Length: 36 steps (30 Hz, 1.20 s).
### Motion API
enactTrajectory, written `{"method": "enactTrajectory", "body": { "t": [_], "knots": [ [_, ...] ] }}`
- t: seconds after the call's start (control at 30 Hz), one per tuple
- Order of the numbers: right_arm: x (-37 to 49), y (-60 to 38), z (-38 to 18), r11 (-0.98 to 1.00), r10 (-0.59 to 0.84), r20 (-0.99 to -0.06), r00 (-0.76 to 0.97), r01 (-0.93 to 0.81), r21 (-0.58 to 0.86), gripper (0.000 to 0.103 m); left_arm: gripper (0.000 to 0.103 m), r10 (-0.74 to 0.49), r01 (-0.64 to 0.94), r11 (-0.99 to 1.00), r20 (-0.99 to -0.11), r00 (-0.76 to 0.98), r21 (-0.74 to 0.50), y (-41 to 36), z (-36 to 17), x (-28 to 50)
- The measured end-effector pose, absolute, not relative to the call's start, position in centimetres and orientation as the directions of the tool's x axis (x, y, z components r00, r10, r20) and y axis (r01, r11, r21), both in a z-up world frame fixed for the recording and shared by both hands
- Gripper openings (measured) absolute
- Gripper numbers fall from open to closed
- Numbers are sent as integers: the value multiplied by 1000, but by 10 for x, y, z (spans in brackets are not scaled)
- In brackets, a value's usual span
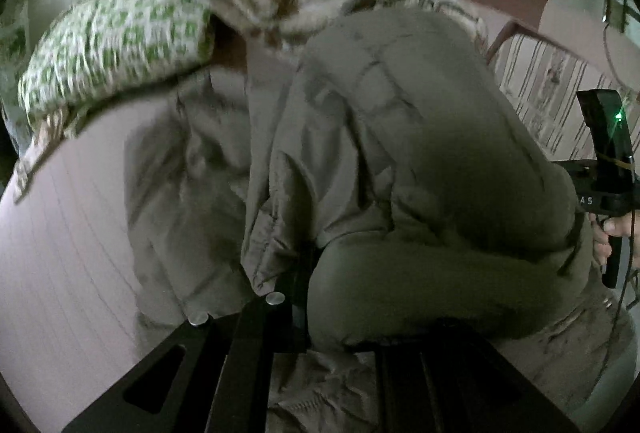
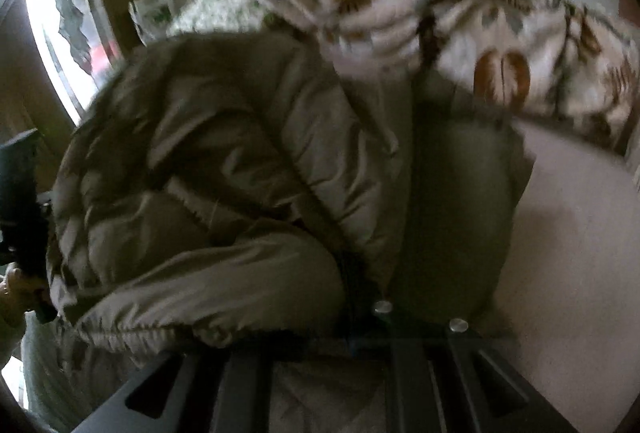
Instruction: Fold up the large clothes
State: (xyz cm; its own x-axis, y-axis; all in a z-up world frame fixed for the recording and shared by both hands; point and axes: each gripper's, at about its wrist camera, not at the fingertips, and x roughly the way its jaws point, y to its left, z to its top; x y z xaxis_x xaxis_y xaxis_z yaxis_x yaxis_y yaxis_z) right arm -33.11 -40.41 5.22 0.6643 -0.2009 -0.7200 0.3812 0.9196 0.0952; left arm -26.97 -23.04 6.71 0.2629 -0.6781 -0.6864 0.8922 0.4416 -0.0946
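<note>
both views are motion-blurred. the puffy olive-green quilted jacket [image 1: 400, 153] lies heaped on the pale pink bed sheet [image 1: 60, 253], burying each gripper's fingertips. the left gripper [image 1: 304, 273] is clamped on a jacket fold; the right gripper [image 2: 356, 289] likewise. on the other gripper at the left view's right edge, only "a s" is legible.

Dim, motion-blurred fisheye views; daylight glares from the window [image 2: 60, 33].

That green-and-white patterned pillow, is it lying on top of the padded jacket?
No, the pillow sits beside and behind the jacket, on the bed.
</note>
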Motion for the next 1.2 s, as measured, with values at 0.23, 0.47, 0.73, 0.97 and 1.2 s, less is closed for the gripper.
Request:
{"method": "enactTrajectory", "body": {
  "t": [0.23, 0.47, 0.73, 0.97, 1.2],
  "knots": [
    [-324, -408, 21, 915, -203, -736, 646, 392, 92, 14, 13, -696, 884, 452, -667, 266, -119, -207, 85, -271],
    [-326, -407, 21, 923, -208, -734, 647, 378, 71, 14, 17, -715, 898, 434, -637, 290, -79, -186, 131, -295],
    [-325, -413, 21, 927, -222, -739, 636, 373, 43, 14, 38, -603, 881, 472, -738, 304, -23, -183, 102, -292],
    [-324, -416, 24, 922, -251, -731, 634, 388, 19, 14, 73, -669, 799, 566, -680, 299, -205, -127, 109, -271],
    [-323, -407, 21, 920, -267, -737, 621, 393, -2, 14, 73, -714, 833, 513, -642, 281, -206, -169, 121, -282]
  ]
}}
